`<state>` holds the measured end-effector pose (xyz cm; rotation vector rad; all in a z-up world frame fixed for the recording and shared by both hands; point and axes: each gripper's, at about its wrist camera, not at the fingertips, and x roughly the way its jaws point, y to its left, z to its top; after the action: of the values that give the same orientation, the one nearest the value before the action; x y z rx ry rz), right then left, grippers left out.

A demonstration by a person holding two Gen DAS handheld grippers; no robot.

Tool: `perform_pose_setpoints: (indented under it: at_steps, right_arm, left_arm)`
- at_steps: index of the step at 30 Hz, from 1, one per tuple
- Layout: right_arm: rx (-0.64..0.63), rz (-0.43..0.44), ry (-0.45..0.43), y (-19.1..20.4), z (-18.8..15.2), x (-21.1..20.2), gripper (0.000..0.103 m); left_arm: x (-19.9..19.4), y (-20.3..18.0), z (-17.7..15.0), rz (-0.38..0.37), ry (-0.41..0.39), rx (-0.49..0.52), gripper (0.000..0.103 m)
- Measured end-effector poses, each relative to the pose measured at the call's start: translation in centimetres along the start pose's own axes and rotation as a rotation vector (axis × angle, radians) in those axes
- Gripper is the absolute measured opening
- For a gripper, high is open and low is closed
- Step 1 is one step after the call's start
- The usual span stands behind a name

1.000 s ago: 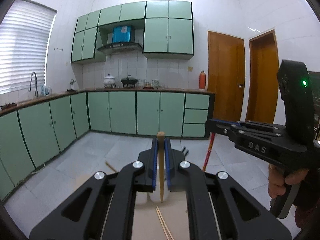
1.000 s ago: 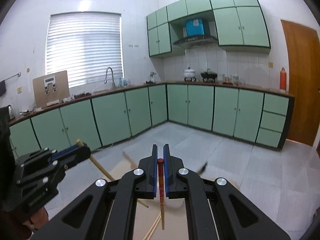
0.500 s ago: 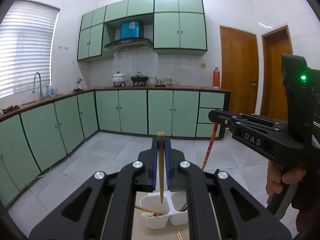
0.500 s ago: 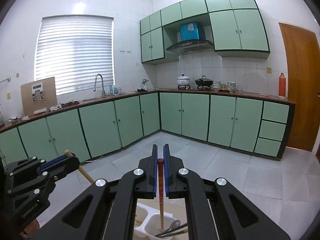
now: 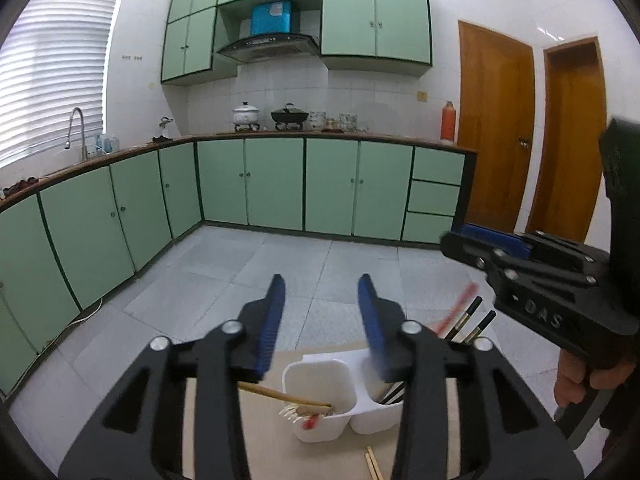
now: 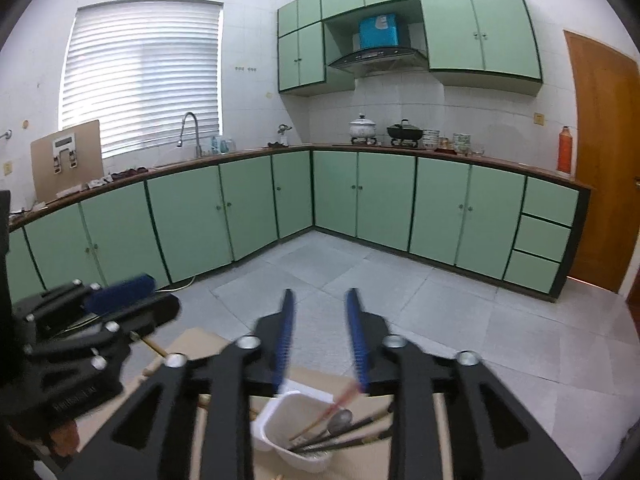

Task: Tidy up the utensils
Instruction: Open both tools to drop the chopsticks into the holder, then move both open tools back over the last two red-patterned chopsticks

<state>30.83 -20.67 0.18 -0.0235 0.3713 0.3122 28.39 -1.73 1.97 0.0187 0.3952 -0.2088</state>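
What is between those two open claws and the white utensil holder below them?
Nothing visible. The left claw and right claw hang open right above the white utensil holder, with only air between; chopsticks and a spoon are inside.

Green cabinets (image 5: 276,184) — orange thermos (image 5: 447,121)
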Motion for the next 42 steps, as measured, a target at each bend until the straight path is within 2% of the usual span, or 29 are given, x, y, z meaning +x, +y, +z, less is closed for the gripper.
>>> perform_pose_setpoints:
  at_steps: [3, 5, 11, 17, 28, 36, 42]
  right_arm:
    - [0.002, -0.034, -0.025, -0.1, -0.6, -1.8, 0.051]
    - [0.009, -0.056, -0.043, -0.1, -1.3, -3.2, 0.065]
    - [0.035, -0.062, -0.067, 0.2, -3.3, -6.9, 0.072]
    - [0.043, -0.057, -0.036, 1.6, -7.1, -9.8, 0.076]
    - [0.095, -0.064, 0.072, 3.8, -14.7, -11.7, 0.085]
    - [0.12, -0.082, 0.114, 5.1, -19.0, -12.8, 0.085]
    - [0.13, -0.115, 0.133, 6.1, -22.2, -13.2, 0.08]
  left_arm:
    - [-1.4, -0.2, 0.0, 0.016, -0.035, 0.011, 0.052]
    - [-2.9, -0.2, -0.3, 0.024, -0.063, 0.015, 0.059]
    - [-6.7, -0.9, -2.6, 0.046, -0.097, 0.029, 0.067]
    - [-9.3, -1.6, -6.6, 0.055, -0.062, 0.024, 0.07]
    - [-11.2, -0.8, -14.8, 0.062, 0.083, -0.044, 0.076]
    - [-12.3, -1.3, -19.4, 0.059, 0.117, -0.021, 0.076]
    - [-12.8, -1.7, -21.9, 0.06, 0.144, -0.031, 0.076]
